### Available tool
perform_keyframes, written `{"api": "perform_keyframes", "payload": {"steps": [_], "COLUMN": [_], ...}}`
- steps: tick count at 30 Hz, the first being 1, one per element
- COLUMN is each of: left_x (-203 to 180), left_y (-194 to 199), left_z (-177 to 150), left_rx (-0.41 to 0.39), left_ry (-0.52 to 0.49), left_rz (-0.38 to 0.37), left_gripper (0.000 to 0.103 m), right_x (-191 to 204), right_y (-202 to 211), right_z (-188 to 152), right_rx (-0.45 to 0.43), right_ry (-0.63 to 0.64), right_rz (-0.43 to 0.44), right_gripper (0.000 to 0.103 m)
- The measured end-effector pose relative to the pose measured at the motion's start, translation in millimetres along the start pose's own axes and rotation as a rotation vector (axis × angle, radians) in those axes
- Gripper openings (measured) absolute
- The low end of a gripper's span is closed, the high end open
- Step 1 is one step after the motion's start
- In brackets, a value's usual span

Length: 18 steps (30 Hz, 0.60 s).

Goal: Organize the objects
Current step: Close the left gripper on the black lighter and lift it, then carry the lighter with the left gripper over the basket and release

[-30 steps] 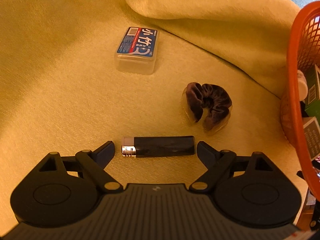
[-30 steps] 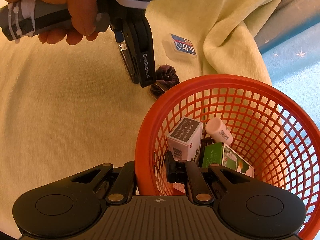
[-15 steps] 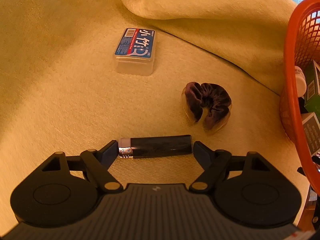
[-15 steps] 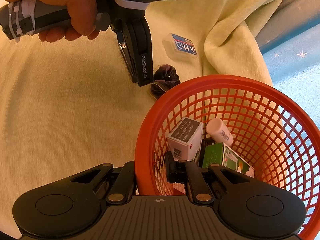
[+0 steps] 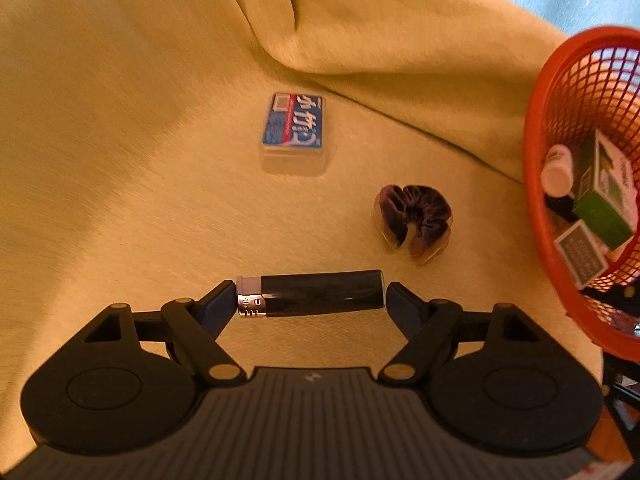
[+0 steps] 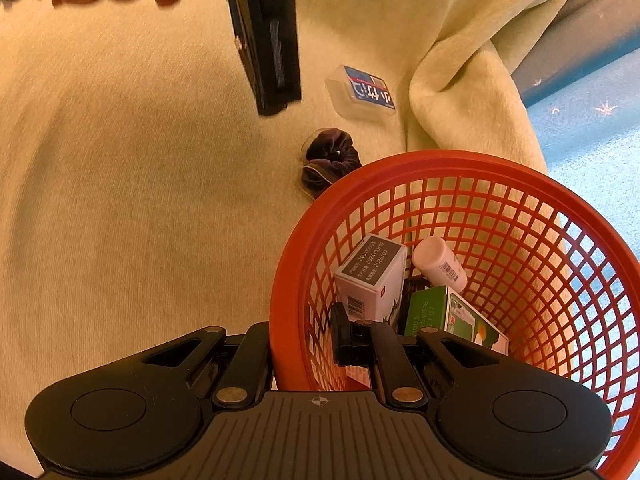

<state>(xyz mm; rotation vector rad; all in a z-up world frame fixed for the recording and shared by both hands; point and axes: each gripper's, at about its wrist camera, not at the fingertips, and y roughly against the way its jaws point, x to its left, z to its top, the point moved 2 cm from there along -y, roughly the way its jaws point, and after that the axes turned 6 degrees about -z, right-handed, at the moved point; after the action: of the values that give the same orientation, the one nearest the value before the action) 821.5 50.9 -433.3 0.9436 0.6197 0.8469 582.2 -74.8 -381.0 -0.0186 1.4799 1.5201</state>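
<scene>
On the yellow-green blanket (image 5: 120, 160), the left gripper (image 5: 310, 294) holds a black lighter (image 5: 316, 294) lengthwise between its two fingers, one pad against the metal cap end and the other at the base; it seems lifted off the fabric, though the blurred view leaves this unsure. Beyond it lie a dark purple scrunchie (image 5: 414, 218) and, farther off, a clear case with a blue label (image 5: 294, 132). The right gripper (image 6: 302, 340) is clamped on the near rim of the orange basket (image 6: 520, 184), one finger outside the wall and one inside. In the basket lie a grey-topped box (image 6: 372, 276), a green box (image 6: 432, 308) and a small white bottle (image 6: 440, 260).
</scene>
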Motion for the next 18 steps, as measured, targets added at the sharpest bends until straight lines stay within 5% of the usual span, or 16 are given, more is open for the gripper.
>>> {"api": "perform_keyframes", "payload": {"steps": [18], "left_x": [-7], "left_y": [61], "left_z": [16], "left_rx": [-0.028], "left_ry": [-0.007], "left_rz": [-0.031], "left_gripper": [0.078], "right_x": [-2], "right_y": [-1], "right_z": [4], "right_rx": [0.019], "right_ry": [0.009], "right_rz": [0.008], "right_gripper": [0.007]}}
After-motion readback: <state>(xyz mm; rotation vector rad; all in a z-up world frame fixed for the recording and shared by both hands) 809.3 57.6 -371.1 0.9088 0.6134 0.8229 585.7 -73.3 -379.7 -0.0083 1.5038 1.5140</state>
